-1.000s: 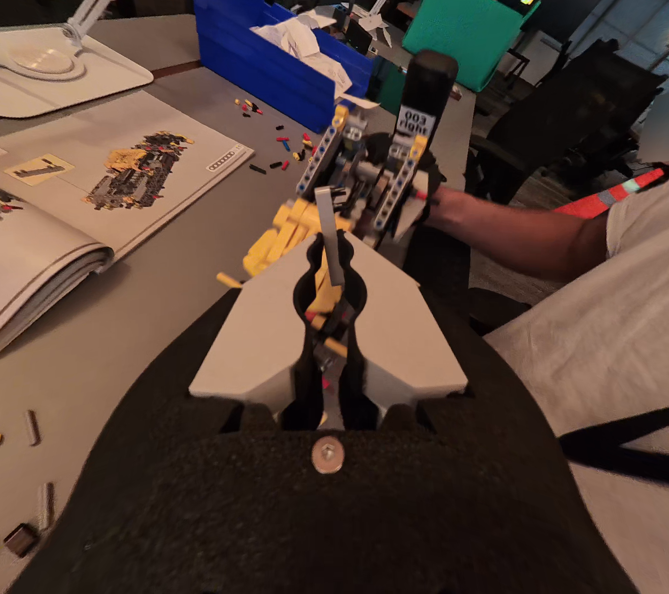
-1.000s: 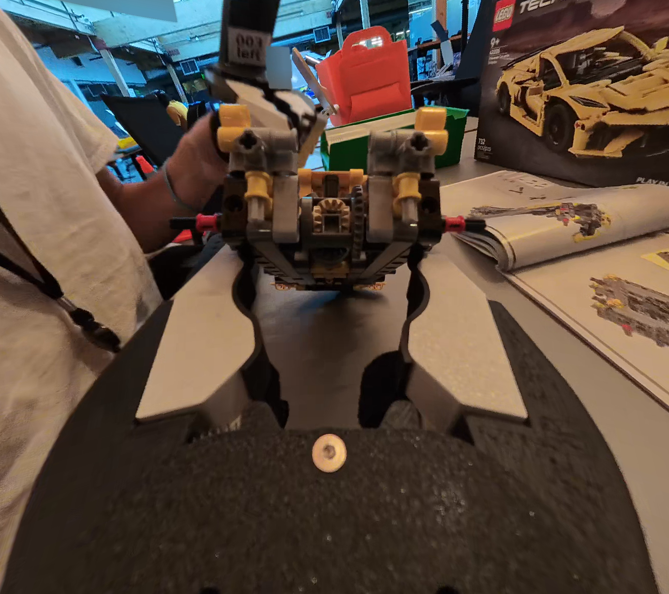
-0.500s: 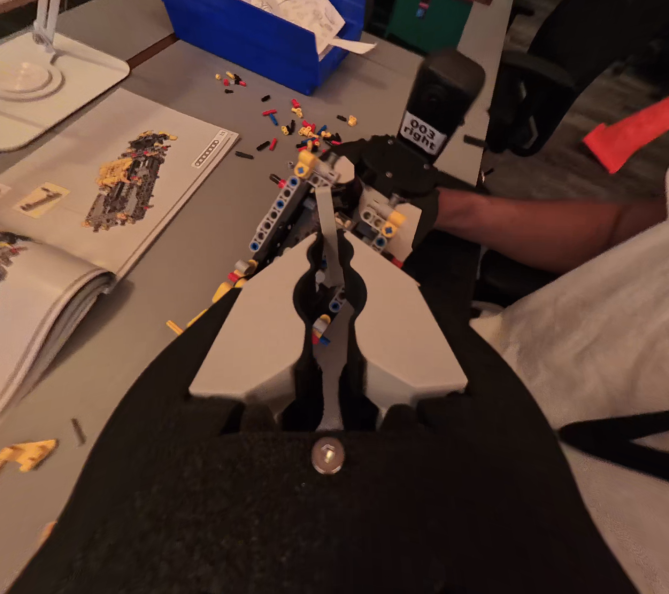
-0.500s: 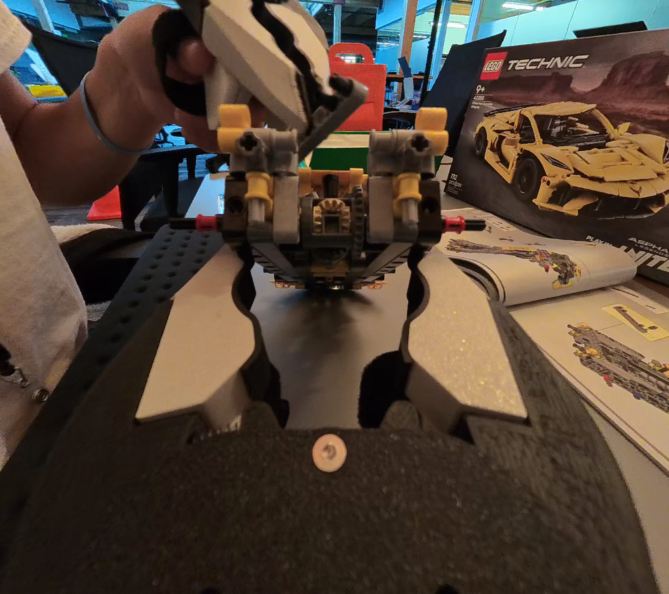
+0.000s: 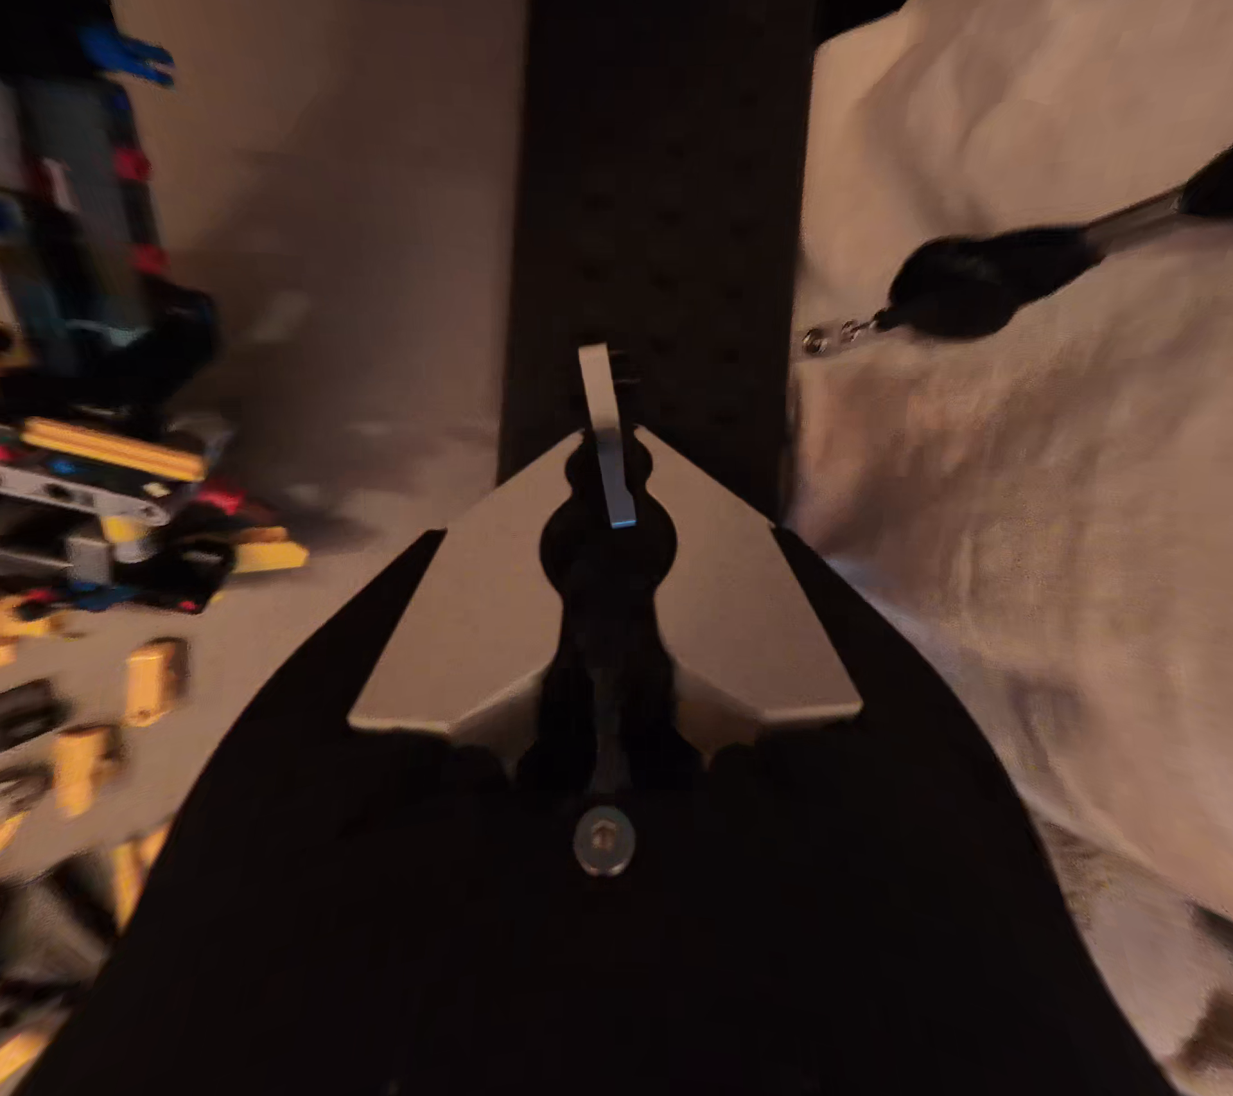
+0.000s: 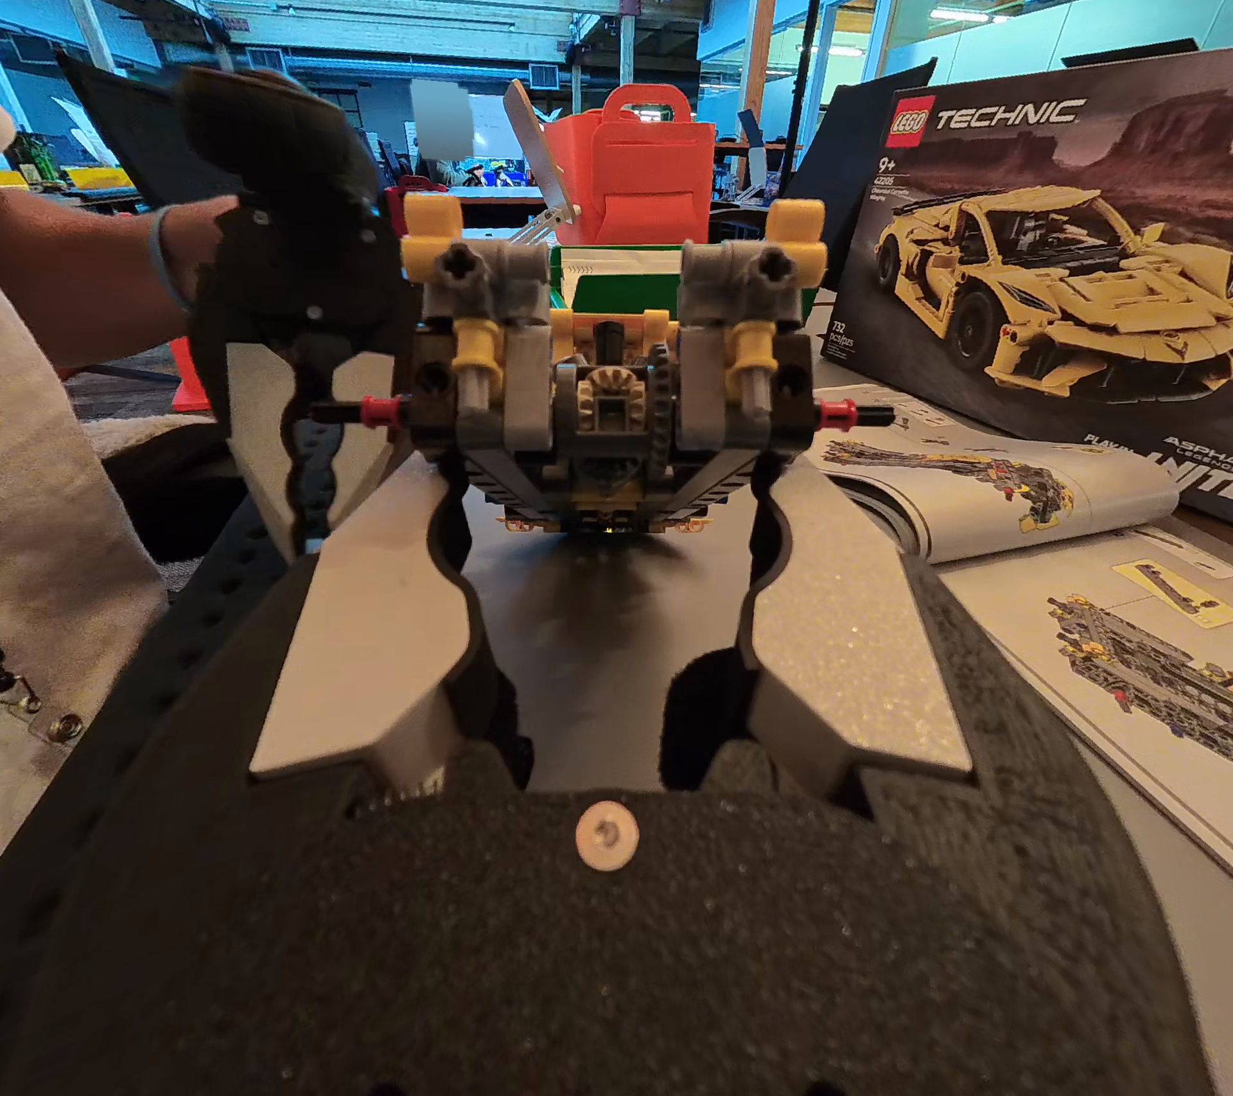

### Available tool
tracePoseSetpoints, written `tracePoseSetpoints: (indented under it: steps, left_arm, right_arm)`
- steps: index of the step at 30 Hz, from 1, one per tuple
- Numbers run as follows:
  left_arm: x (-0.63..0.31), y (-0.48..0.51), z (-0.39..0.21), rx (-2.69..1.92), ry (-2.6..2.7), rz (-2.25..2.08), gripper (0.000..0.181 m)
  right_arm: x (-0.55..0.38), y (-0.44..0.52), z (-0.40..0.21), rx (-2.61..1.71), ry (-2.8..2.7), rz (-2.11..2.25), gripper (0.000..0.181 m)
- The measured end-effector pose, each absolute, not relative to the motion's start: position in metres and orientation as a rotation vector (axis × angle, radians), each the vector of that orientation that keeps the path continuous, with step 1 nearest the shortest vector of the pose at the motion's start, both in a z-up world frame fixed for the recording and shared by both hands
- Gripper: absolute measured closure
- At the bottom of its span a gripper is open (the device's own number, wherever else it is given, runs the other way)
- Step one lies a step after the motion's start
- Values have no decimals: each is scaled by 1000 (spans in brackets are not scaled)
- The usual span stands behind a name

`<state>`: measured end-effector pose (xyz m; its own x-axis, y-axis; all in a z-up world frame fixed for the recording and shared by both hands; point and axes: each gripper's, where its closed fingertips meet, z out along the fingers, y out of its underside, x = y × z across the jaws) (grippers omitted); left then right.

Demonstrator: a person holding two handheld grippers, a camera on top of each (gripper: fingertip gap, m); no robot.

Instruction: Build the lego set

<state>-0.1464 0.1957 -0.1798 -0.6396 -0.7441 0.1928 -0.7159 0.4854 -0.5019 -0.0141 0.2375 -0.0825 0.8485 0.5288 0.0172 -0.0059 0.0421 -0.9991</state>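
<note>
Right hand-held gripper (image 6: 604, 503): nearest in the right wrist view. Grey fingers (image 6: 373, 630) spread wide and clamped on the lower flanks of the chassis (image 6: 610, 390), which is held off the worktop (image 6: 1167, 904), end-on to the camera.

Chassis: grey and black beams, yellow connectors at both upper corners, tan bevel gear at centre, a red-bushed black axle projecting from each side.

Left hand-held gripper (image 5: 607, 443): jaws closed on a grey beam (image 5: 604, 430), pinched edge-on, its end projecting past the fingertips. In the right wrist view this gripper (image 6: 310, 463) points downward just left of the chassis, beside the left axle; contact cannot be told. A hand (image 6: 193, 243) with a wristband holds it.

Loose parts (image 5: 113, 530): yellow, black and red, blurred, left in the left wrist view on the worktop (image 5: 373, 196).

White garment (image 5: 1001, 463): right in the left wrist view, a black strap across it.

Manual (image 6: 987, 490): open, right of the chassis on the worktop.

Set box (image 6: 1067, 276): upright behind the manual, picturing a yellow car.

Green bin (image 6: 614, 290): behind the chassis.

Red bag (image 6: 634, 176): farther back.
</note>
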Motion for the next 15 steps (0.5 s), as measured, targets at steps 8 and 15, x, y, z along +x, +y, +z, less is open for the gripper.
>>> tracePoseSetpoints:
  steps: [8, 15]
  left_arm:
    - [-148, 193, -175, -1374, 2667, -1037, 156]
    - [-149, 199, -187, -1300, 2720, -896, 157]
  right_arm:
    - [-16, 236, -83, -1488, -447, 414, 96]
    - [-16, 236, -83, -1489, -451, 411, 96]
